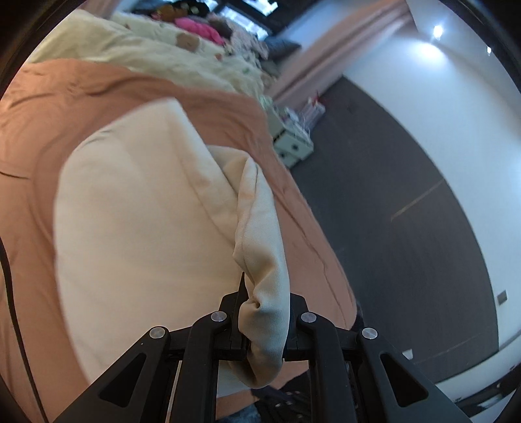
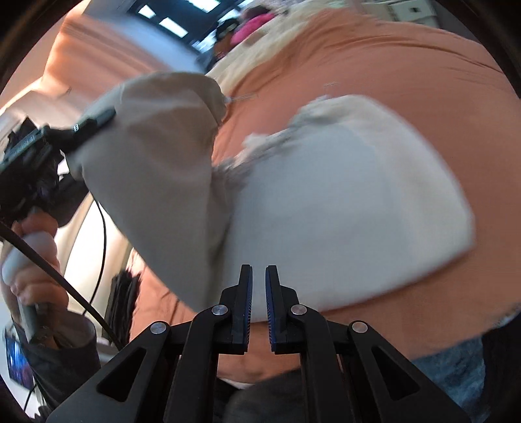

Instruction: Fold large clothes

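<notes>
While the left tongs [image 1: 263,312] clamp the cream garment [image 1: 146,211] over the orange bedsheet [image 1: 65,97], the right tongs [image 2: 259,293], nearly together and empty, should probably grip its free edge for the next fold.

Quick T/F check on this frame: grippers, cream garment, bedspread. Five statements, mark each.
1. The left gripper is clamped on a bunched part of the cream garment. True.
2. The right gripper holds cloth between its fingers. False: the fingers are nearly together with nothing between them.
3. The garment lies on an orange bedspread. True.
4. The bedspread is dark blue. False: it is orange.
5. A pink item lies among the things at the far end, in the left wrist view. True.
</notes>
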`<action>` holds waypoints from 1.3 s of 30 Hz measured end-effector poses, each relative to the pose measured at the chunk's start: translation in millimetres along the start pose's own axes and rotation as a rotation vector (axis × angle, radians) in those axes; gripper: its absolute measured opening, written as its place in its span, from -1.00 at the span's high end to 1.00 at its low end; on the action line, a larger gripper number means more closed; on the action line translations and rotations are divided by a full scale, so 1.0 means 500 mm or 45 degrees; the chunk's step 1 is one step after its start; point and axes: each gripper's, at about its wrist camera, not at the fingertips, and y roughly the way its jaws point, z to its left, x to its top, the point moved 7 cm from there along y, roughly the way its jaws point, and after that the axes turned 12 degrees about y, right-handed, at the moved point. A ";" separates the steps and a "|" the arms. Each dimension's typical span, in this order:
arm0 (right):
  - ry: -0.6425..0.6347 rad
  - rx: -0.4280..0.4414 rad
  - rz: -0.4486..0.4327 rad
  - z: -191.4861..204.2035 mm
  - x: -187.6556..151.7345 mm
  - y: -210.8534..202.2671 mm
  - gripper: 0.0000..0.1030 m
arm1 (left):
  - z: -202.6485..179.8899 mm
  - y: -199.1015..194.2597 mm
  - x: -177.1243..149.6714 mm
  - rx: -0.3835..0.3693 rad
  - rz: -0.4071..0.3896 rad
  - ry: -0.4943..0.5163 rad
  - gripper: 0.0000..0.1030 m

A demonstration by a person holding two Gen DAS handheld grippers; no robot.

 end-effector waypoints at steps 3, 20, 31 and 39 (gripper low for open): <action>0.107 -0.055 -0.024 -0.087 0.004 -0.024 0.90 | -0.031 0.099 -0.034 -0.014 0.124 0.017 0.65; 0.260 0.102 -0.052 -0.185 0.040 -0.041 -0.28 | 0.043 0.057 -0.097 0.107 0.213 0.031 -0.56; 0.171 -0.046 0.088 -0.179 0.150 0.110 -0.28 | 0.290 -0.020 -0.186 0.398 0.233 -0.111 -0.57; 0.080 -0.068 0.255 -0.155 0.243 0.199 -0.28 | 0.379 0.006 -0.250 0.408 0.299 -0.228 -0.56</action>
